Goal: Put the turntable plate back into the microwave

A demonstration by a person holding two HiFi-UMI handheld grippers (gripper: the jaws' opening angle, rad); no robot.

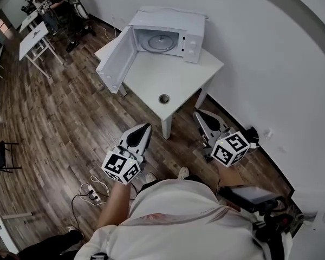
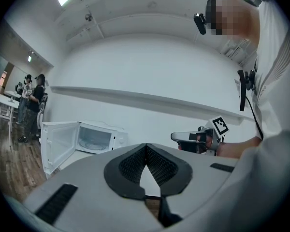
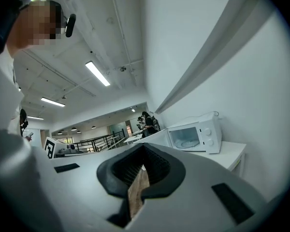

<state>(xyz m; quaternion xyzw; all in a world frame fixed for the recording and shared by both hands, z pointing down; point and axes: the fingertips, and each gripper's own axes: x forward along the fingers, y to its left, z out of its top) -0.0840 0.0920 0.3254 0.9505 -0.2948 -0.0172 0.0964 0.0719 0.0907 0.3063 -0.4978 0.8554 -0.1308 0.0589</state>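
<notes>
The left claw (image 1: 145,127) and right claw (image 1: 198,115) are both closed on nothing, well short of the table (image 1: 176,83), and the turntable plate (image 1: 160,42) already seems to lie inside the microwave (image 1: 194,30) ahead of them, leaving only its open door (image 1: 117,60).

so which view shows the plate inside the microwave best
The head view: it looks down into the open microwave, with the round turntable plate clear on its floor. Both gripper views show it small, faint and nearly edge-on.
</notes>
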